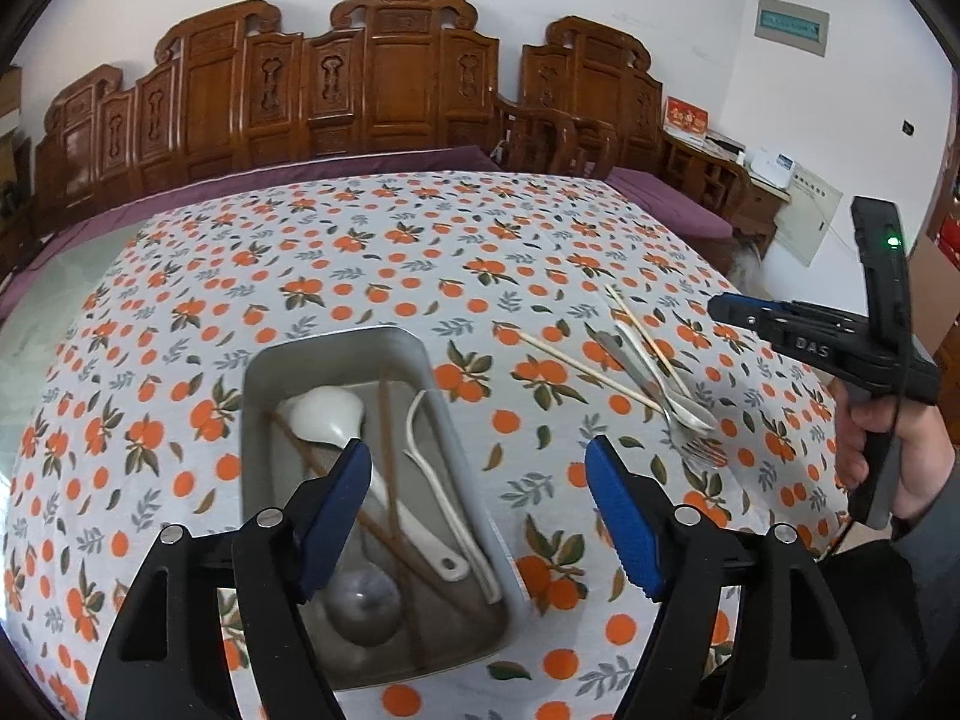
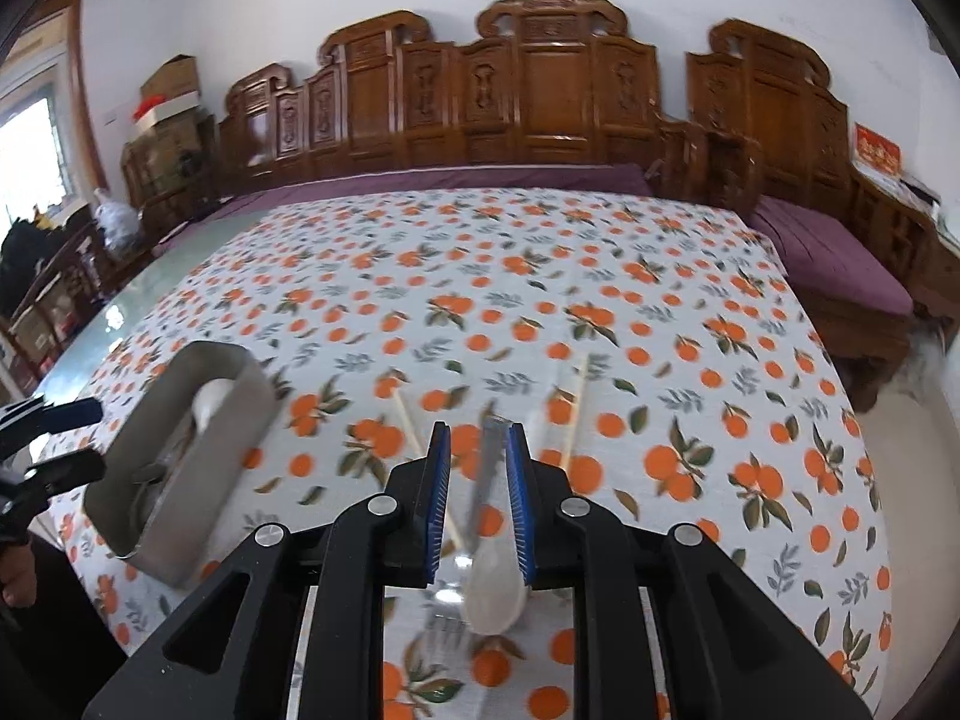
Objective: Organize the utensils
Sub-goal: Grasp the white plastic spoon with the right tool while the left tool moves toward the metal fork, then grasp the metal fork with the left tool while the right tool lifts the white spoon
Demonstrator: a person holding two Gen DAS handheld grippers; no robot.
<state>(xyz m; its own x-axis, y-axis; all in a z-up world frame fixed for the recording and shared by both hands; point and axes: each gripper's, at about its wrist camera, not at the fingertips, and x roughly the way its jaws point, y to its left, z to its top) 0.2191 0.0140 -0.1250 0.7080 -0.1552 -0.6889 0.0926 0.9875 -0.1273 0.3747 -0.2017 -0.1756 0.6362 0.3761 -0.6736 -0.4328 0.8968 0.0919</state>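
The left hand-held gripper (image 1: 477,504) has two glossy black plastic arms, each with a triangular cut-out and round silver pivot screws. Its fingers (image 1: 621,519) carry bright blue pads with fine ribbed faces. The right hand-held gripper (image 2: 477,498) is built alike: black linkage arms, silver screws, blue ribbed pads edged with small teeth. From the side its black body bears white letters reading "DAS", and a tall black block on top shows a small green light. A black cable runs down from its handle. The hand (image 1: 882,450) around that handle comes out of a dark grey sleeve (image 1: 936,540).
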